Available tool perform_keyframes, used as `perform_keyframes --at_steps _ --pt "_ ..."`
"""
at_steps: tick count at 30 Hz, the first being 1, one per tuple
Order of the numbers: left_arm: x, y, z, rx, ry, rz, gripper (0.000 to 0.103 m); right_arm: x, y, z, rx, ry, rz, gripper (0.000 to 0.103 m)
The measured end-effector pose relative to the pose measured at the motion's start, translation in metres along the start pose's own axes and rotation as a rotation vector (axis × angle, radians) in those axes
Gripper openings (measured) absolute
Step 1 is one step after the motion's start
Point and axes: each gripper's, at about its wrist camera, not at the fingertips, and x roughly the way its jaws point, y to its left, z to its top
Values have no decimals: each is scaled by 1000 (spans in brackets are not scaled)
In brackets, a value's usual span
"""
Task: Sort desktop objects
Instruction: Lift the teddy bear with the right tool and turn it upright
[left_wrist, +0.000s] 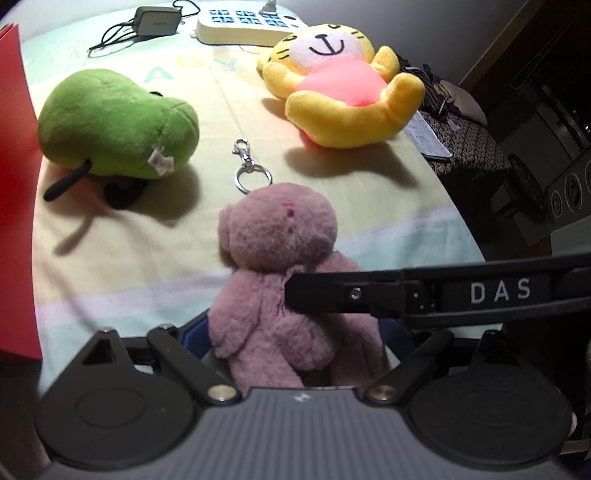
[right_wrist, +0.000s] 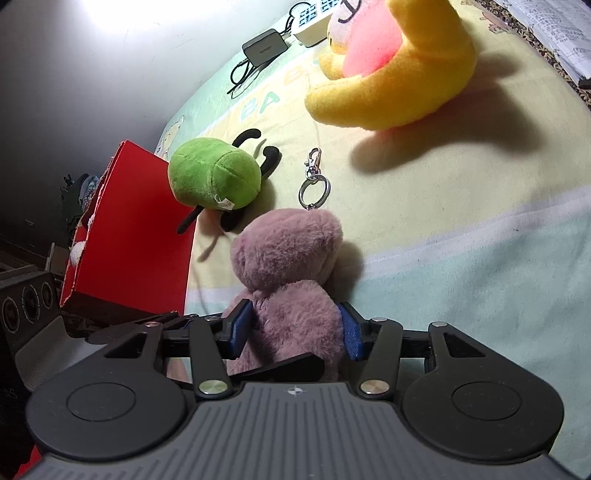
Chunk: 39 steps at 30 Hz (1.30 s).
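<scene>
Readable writing is sparse: the right hand-held gripper's finger, crossing the left wrist view, bears white letters "DAS" (left_wrist: 500, 290); the pale cloth (left_wrist: 155, 236) covering the worktop shows large faded letters that look like "BABY" (left_wrist: 192, 68); the dark charger brick (right_wrist: 264, 47) at the far side has a grey brand mark too small to read. A small white tag (left_wrist: 161, 161) on the green plush toy (left_wrist: 114, 123) is illegible.

The right hand-held gripper (right_wrist: 293, 330) has its blue pads (right_wrist: 242, 326) pressed into both flanks of the pink plush bear (right_wrist: 286, 266), the jaws clamped on its body. The left hand-held gripper (left_wrist: 295, 354) sits right behind the same bear (left_wrist: 280, 266); the toy's lower body fills the space between its fingers, but its fingertips are hidden and I cannot tell whether they press the toy or stand apart.

The bear sits near the front middle of the cloth, its keyring and clasp (right_wrist: 314, 182) lying just beyond its head. The green toy lies to the left beside a red box (right_wrist: 144, 229), the yellow and pink plush (left_wrist: 343, 85) far right, and a white power strip (left_wrist: 251, 24) at the far edge.
</scene>
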Motion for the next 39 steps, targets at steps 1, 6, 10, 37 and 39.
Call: perform_keyframes --at_steps 1,6,10,37,39 --pt "1 -2 0 12 4 10 92 0 0 0 -2 1 1 53" --pt "3 -6 4 38 19 43 89 0 1 0 -14 4 0 52" --pt "3 -6 5 36 25 45 87 0 1 0 -13 2 -1 52" --pt "-22 -44 6 170 -37 38 80 -39 -11 -18 106 -105 47 47" --pt "-30 -49 7 181 -60 37 80 -45 -10 -18 115 -124 61 47"
